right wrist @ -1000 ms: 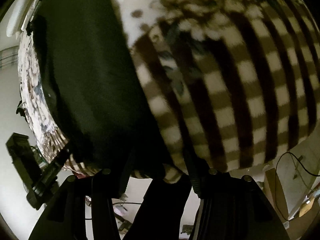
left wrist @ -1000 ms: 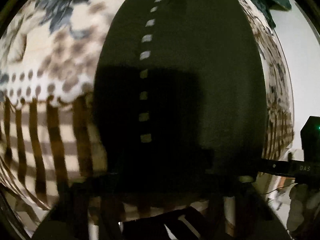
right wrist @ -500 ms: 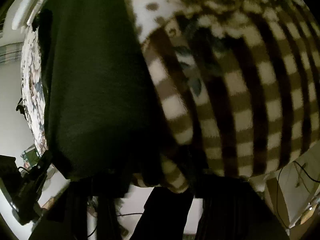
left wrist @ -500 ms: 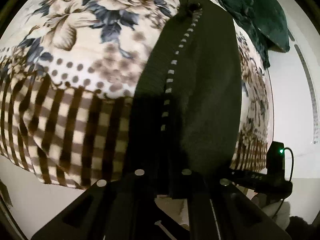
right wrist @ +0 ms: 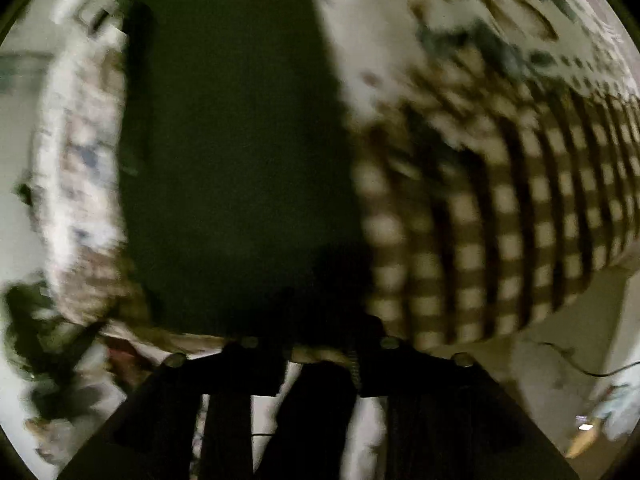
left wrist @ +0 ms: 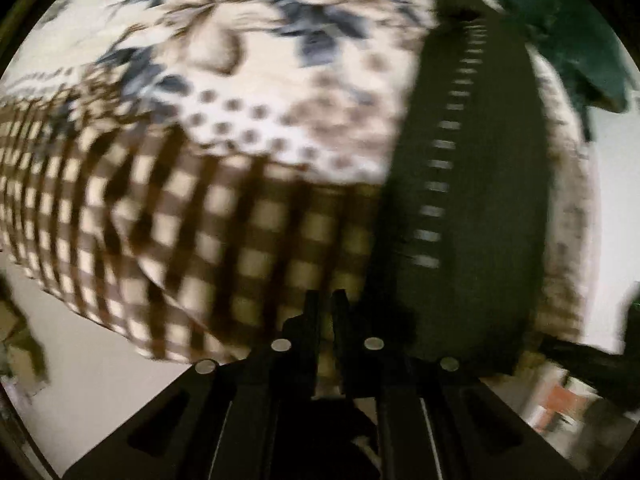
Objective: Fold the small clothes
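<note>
Now I see the dark garment [left wrist: 480, 200] running lengthwise up the bed [left wrist: 280, 128], right of my clenched, empty left tongs [left wrist: 325, 312] and just above my opening right tongs [right wrist: 320, 344], nothing visibly between them.

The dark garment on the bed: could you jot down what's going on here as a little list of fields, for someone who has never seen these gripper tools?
surface: patterned blanket, floral and dotted above, brown check near the edge
garment: dark garment lying on the blanket, with a row of pale dashes down it
other cloth: dark green cloth at the far end
left gripper: shut, beside the garment's near edge; nothing visibly held
right gripper: jaws opening, at the garment's near edge; too dark to tell if cloth lies between them
picture quality: both views blurred
</note>
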`<action>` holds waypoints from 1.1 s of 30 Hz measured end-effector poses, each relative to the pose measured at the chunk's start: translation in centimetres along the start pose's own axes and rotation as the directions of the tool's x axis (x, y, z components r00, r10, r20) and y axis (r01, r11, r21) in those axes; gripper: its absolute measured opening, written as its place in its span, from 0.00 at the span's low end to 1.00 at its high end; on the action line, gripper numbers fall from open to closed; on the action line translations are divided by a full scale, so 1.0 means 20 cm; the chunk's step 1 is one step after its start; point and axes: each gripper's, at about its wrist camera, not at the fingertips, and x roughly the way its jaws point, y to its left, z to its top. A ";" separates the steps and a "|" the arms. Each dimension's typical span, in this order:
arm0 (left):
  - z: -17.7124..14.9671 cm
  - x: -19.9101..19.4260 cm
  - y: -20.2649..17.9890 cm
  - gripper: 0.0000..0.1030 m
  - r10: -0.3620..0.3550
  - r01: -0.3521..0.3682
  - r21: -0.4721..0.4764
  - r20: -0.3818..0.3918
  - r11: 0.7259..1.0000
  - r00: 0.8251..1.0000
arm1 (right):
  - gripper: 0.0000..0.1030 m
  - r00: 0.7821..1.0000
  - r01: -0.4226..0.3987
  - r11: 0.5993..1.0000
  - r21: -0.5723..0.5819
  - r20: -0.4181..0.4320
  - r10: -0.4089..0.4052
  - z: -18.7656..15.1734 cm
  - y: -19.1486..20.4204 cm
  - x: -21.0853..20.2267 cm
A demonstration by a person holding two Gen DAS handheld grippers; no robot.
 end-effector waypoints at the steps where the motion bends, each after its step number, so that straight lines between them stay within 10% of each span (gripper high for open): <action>1: 0.01 0.05 0.03 0.10 0.032 -0.032 -0.005 -0.010 0.999 0.999 | 0.37 0.998 -0.061 0.998 -0.004 0.019 0.061 -0.01 0.07 -0.02; 7: 0.09 0.26 0.13 0.10 0.008 -0.014 -0.071 -0.080 0.997 0.997 | 0.38 0.944 -0.301 0.953 0.041 -0.132 0.304 -0.01 0.40 0.29; 17: 0.05 0.28 0.39 0.11 -0.272 0.256 -0.265 -0.027 0.930 0.962 | 0.38 0.956 -0.235 0.971 -0.040 -0.191 0.223 -0.09 0.65 0.57; 21: 0.01 0.16 0.23 0.11 -0.059 0.062 -0.085 0.036 0.994 0.998 | 0.38 0.967 -0.200 0.977 -0.074 -0.176 0.184 -0.08 0.54 0.47; 24: 0.00 0.12 0.08 0.59 0.085 -0.091 0.050 0.122 0.995 0.989 | 0.38 0.980 -0.155 0.982 -0.107 -0.141 0.140 -0.05 0.45 0.37; 25: 0.01 0.15 0.06 0.90 0.073 -0.079 0.056 0.109 0.995 0.991 | 0.38 0.984 -0.139 0.984 -0.113 -0.132 0.124 -0.04 0.43 0.35; 33: 0.11 0.38 -0.03 1.00 0.179 -0.177 0.063 -0.024 0.982 0.984 | 0.38 0.993 -0.094 0.994 -0.052 -0.072 0.090 0.04 0.21 0.19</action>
